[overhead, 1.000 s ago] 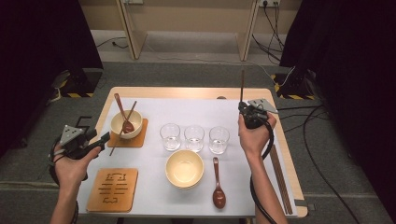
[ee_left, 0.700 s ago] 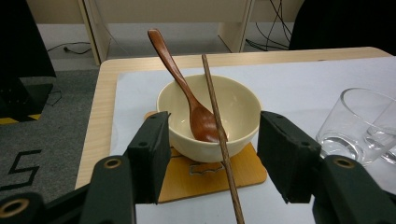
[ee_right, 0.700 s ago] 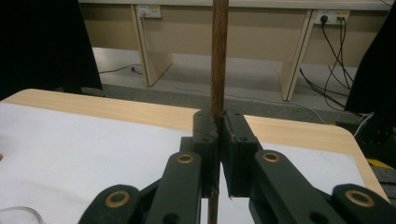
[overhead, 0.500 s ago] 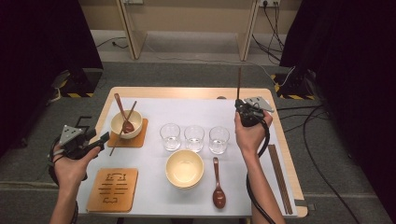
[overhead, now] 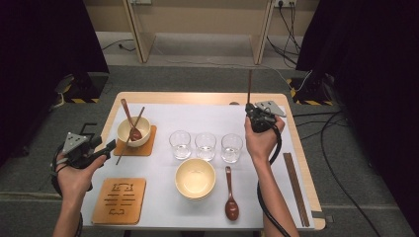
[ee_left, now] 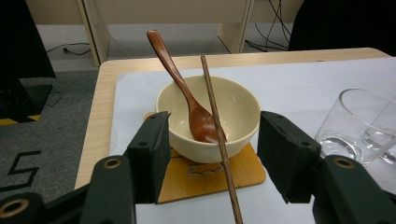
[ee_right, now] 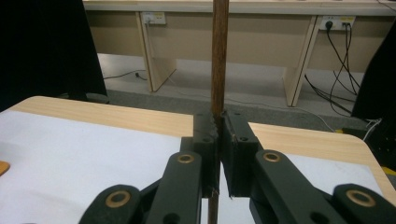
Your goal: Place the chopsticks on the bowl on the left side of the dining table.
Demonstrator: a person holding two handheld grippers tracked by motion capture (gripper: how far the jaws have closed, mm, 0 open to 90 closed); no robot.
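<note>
Where grey floor [overhead: 207, 79] spreads, white-covered table [overhead: 207, 116]

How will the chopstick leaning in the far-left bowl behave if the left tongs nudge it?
The chopstick looks thin, round and rigid, so it would probably pivot on the bowl rim, slide off and roll. It likely weighs little, so the bowl on its mat should stay put.

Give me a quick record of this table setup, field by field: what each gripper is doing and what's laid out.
right gripper: shut on chopstick, held upright
left gripper: open, facing bowl
in that bowl: spoon, second chopstick leaning
under it: coaster
table centre: three glasses, empty bowl, second spoon
right edge: chopstick pair
</note>
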